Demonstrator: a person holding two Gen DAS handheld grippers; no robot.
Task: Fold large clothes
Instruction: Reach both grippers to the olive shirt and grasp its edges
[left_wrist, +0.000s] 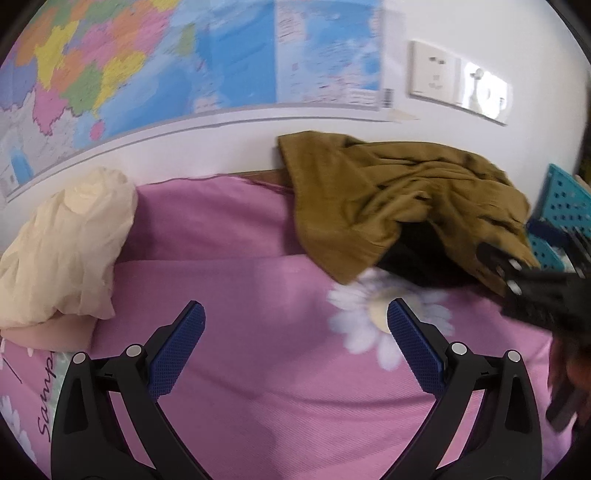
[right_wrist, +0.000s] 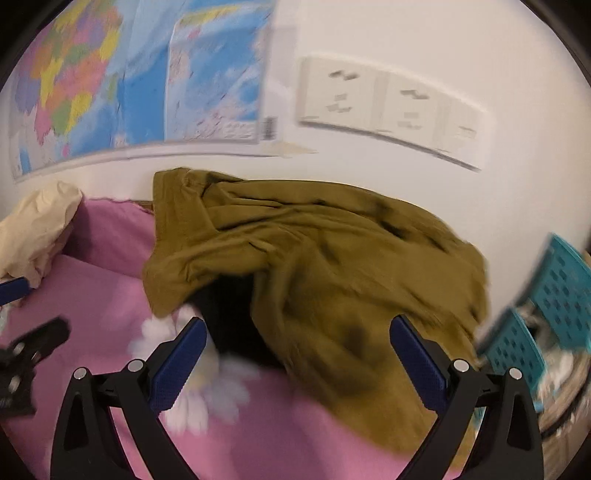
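An olive-brown garment (left_wrist: 391, 206) lies crumpled on the pink flowered bedsheet (left_wrist: 240, 332) against the wall, with a dark lining or dark cloth (left_wrist: 417, 258) showing under its front fold. My left gripper (left_wrist: 295, 314) is open above bare sheet, left of the garment. The right gripper (right_wrist: 297, 328) is open too, hovering right over the garment (right_wrist: 332, 266), whose lower edge lies between its fingers. Its black body (left_wrist: 535, 291) shows at the right edge of the left wrist view. Both views are motion-blurred.
A cream cloth bundle (left_wrist: 62, 251) sits at the left on the bed. A teal perforated basket (right_wrist: 554, 295) stands at the right. A coloured map (left_wrist: 184, 55) and wall sockets (right_wrist: 388, 99) hang on the white wall behind.
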